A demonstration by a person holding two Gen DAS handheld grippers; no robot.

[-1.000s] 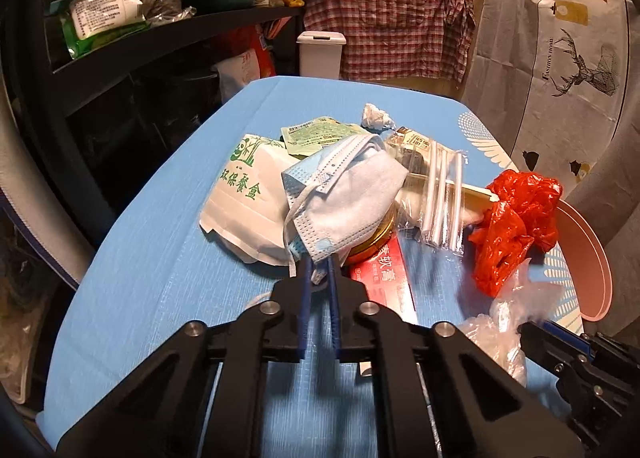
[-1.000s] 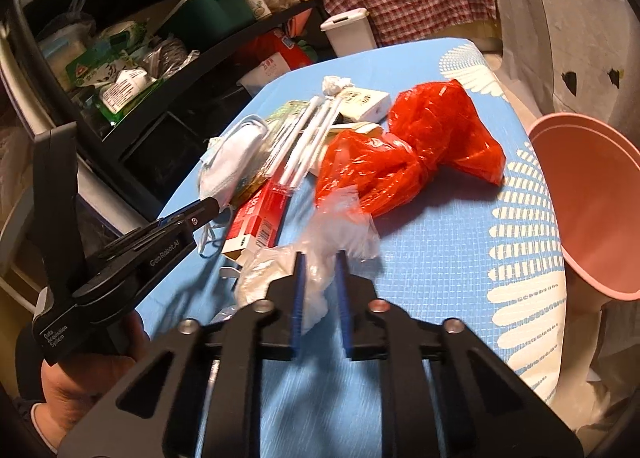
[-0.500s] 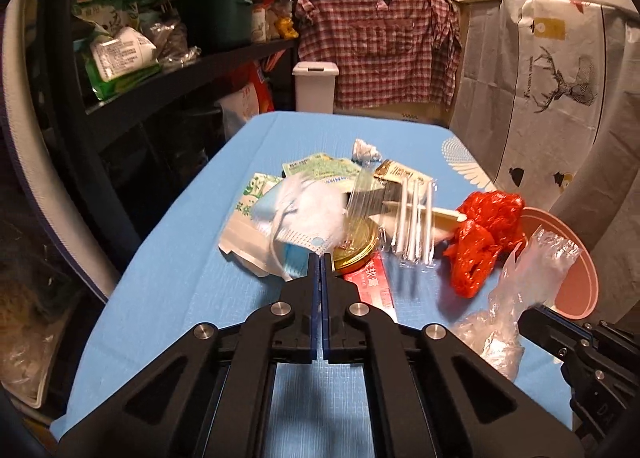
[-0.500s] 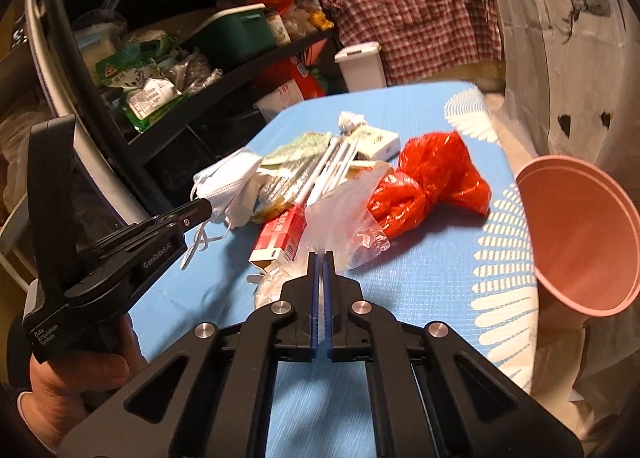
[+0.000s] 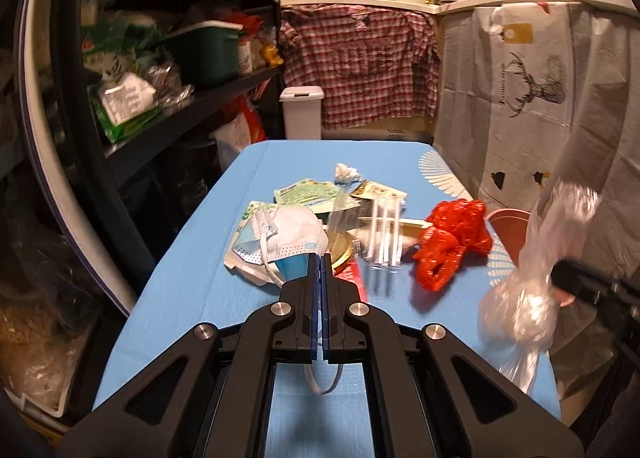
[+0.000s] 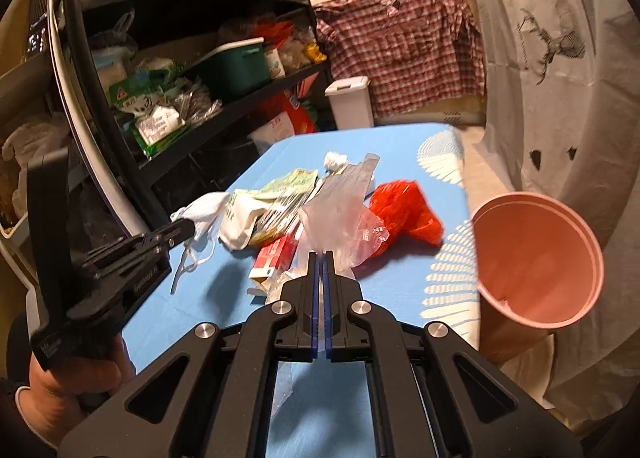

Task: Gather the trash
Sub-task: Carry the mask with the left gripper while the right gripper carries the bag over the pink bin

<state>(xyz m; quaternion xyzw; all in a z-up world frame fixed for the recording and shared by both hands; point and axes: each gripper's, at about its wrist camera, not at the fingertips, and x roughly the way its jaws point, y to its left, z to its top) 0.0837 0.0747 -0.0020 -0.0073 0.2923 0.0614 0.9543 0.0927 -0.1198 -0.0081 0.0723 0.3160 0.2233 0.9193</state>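
**Desk:** What does the left wrist camera give you?

**Operator:** My left gripper [image 5: 321, 258] is clamped on the white ear loop [image 5: 324, 380] of a face mask [image 5: 294, 236], which lies at the near edge of a trash heap on the blue table [image 5: 192, 278]. Behind the mask sit a gold lid [image 5: 340, 250], a clear sleeve of straws [image 5: 384, 234], printed paper wrappers [image 5: 308, 192] and a crumpled white wad [image 5: 347, 174]. A red plastic bag [image 5: 452, 242] lies to the right of them. Further right, a clear plastic bag [image 5: 528, 290] hangs off the table from my right gripper [image 5: 560, 276], blurred. Cluttered dark shelving [image 5: 168, 126] crowds the left side; a white bin [image 5: 301, 112] and a plaid shirt [image 5: 360, 70] stand beyond the table's far end.

**Desk:** And the right wrist camera?

**Operator:** The right gripper [image 6: 320, 256] is pinched together on that clear plastic bag [image 6: 340, 218], which rises in front of the fingers and blocks part of the heap. A red and white carton [image 6: 276, 258] lies just beneath it, with the red plastic bag [image 6: 404, 210] behind. At left I see the other gripper [image 6: 190, 226] in the person's hand [image 6: 72, 378], its tip at the face mask [image 6: 206, 208], loops dangling. A pink bucket [image 6: 536, 258] stands just off the table's right edge, mouth tilted toward the camera.
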